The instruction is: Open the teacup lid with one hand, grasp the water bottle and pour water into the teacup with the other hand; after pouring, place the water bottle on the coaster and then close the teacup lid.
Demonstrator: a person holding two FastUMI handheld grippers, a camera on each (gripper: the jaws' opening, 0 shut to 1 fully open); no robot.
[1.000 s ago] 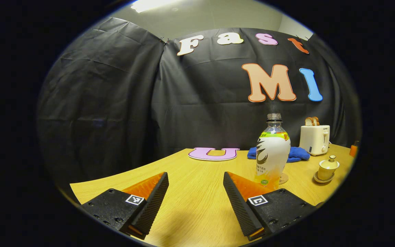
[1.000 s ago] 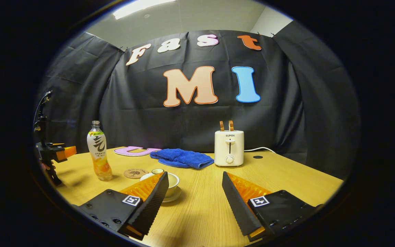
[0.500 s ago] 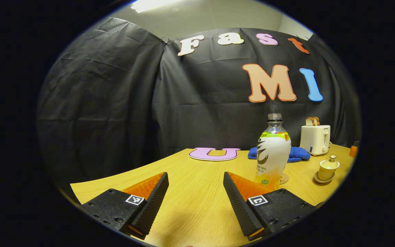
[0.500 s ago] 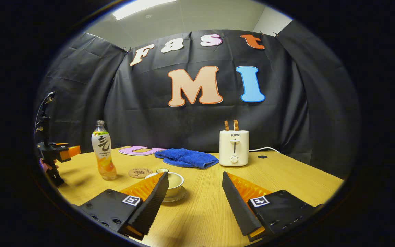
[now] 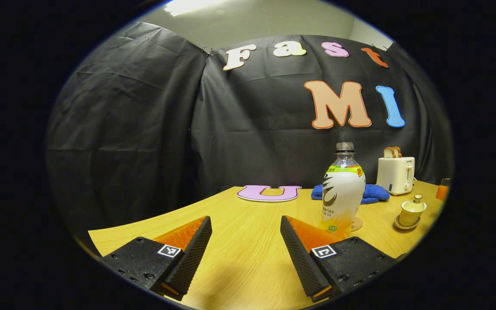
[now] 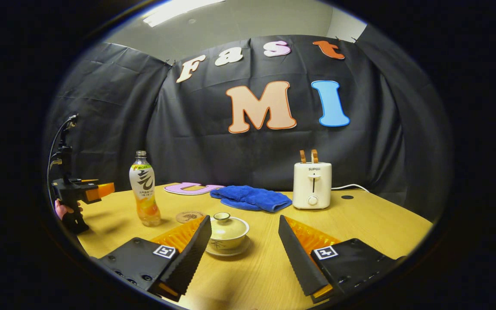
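Note:
A lidded cream teacup (image 6: pixel 227 233) stands on its saucer just ahead of my right gripper (image 6: pixel 245 245), which is open with nothing between its fingers. The cup sits slightly left of centre in that gap. The water bottle (image 6: pixel 144 195), uncapped with orange drink in it, stands upright to the left, and a round cork coaster (image 6: pixel 190 216) lies between bottle and cup. In the left gripper view the bottle (image 5: pixel 342 191) rises just beyond the right finger of my open left gripper (image 5: pixel 246 241); the teacup (image 5: pixel 411 211) is far right. The left gripper (image 6: pixel 85 192), held by a hand, appears at far left.
A white toaster (image 6: pixel 312 185) with bread in its slots stands at the back, its cord running right. A blue towel (image 6: pixel 250 198) lies beside it. The wooden table (image 6: pixel 373 224) has bare room to the right of the cup.
My right gripper has swung left, bringing the teacup from behind its left finger into the gap between the fingers. The left gripper has stayed where it was.

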